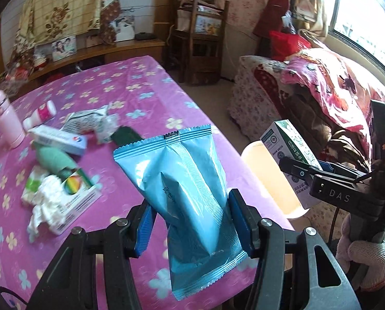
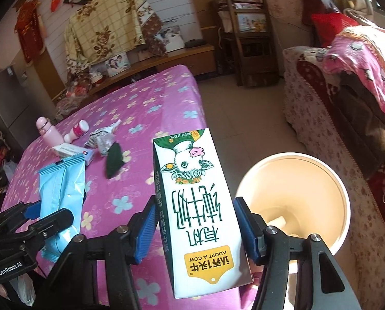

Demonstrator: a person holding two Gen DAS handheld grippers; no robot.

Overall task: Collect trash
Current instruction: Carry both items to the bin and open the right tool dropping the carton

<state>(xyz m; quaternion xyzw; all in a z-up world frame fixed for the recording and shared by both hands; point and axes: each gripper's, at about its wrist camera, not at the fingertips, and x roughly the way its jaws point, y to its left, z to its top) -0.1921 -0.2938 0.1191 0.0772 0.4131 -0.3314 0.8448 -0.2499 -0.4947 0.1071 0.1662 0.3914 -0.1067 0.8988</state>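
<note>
From your left wrist view, your left gripper has its blue-padded fingers clamped on the lower part of a light blue crinkled plastic packet, which stands up between them above the near edge of the pink flowered tabletop. Further back on that tabletop lie a pink bottle, a white and blue box and a crumpled white tissue. To the right, your right gripper carries a white and green milk carton over a cream round plastic bin beside the tabletop — your gloved hand is on the handle.

From your right wrist view, the right gripper has its fingers closed on both sides of the milk carton, held upside down, its cow print towards the camera. The bin sits just right of it on the floor, with a few pale scraps inside. At left, the left gripper holds the blue packet over the tabletop.
</note>
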